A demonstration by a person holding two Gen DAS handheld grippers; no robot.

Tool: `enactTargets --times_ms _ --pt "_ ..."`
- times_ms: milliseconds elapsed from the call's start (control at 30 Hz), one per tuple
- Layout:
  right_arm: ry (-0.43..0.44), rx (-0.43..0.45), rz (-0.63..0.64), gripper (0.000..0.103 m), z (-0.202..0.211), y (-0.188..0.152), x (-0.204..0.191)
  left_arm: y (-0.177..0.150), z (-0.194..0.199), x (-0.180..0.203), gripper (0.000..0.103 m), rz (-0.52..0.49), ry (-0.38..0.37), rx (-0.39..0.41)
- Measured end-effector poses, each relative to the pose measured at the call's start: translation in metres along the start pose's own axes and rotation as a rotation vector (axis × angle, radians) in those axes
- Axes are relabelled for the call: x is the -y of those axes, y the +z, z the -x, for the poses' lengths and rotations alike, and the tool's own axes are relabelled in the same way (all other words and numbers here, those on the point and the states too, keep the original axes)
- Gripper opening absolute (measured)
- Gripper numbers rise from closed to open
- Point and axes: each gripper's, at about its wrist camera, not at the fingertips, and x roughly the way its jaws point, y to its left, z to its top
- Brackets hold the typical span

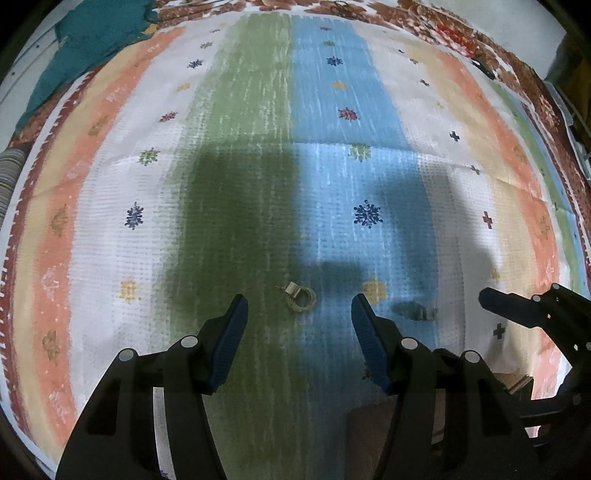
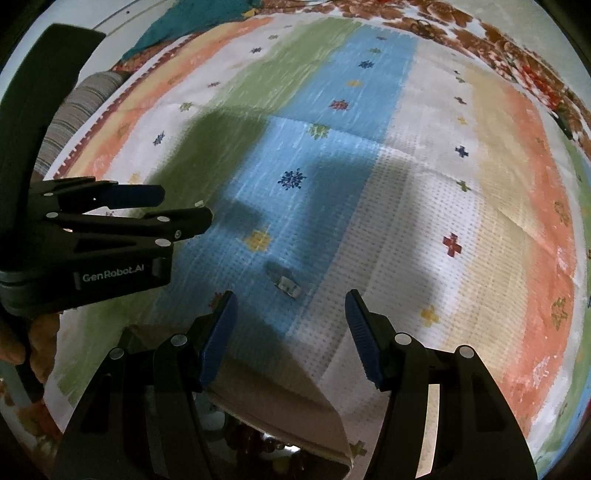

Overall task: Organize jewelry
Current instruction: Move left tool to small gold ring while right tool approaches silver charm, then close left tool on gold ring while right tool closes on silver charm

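A small coiled gold chain with a tag (image 1: 300, 297) lies on the striped cloth just ahead of my left gripper (image 1: 299, 314), which is open and empty, its jaws either side of the chain. A second small piece, greyish with a pale tag (image 2: 287, 283), lies on the blue stripe just ahead of my right gripper (image 2: 290, 308), which is open and empty. It also shows in the left wrist view (image 1: 419, 312). A brown open box (image 2: 280, 402) with dark beaded jewelry inside sits under the right gripper.
The striped cloth (image 1: 258, 166) covers the surface, with a brown floral cloth (image 1: 461, 33) and teal fabric (image 1: 96, 40) at the far edge. The right gripper shows at the left view's right edge (image 1: 524, 310); the left gripper shows at the right view's left (image 2: 162, 210).
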Motion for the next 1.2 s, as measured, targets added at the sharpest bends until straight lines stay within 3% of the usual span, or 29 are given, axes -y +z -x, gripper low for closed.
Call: enactTargets --times_ms 167,233,367,700,733,1200 --pt "0.004 -0.02 0.01 0.06 -0.01 0.004 -0.003 0.004 -0.008 0.001 0.056 -0.003 -0.008 -0.019" --pt "0.008 -0.029 0.007 0.053 -0.014 0.006 -0.002 0.005 -0.012 0.002 0.043 -0.013 -0.006 -0.037" --pt "0.007 -0.047 0.011 0.05 -0.021 0.008 -0.003 0.006 -0.02 0.005 0.04 -0.036 -0.005 -0.057" --pt "0.005 -0.079 0.024 0.02 -0.034 0.009 -0.004 0.012 -0.027 0.004 0.02 -0.045 -0.005 -0.062" --pt "0.006 -0.079 0.025 0.02 -0.034 0.008 -0.004 0.012 -0.027 0.004 0.017 -0.048 -0.002 -0.062" --pt "0.02 -0.032 0.004 0.02 -0.018 0.006 0.004 0.01 -0.018 0.003 0.016 -0.046 0.004 -0.036"
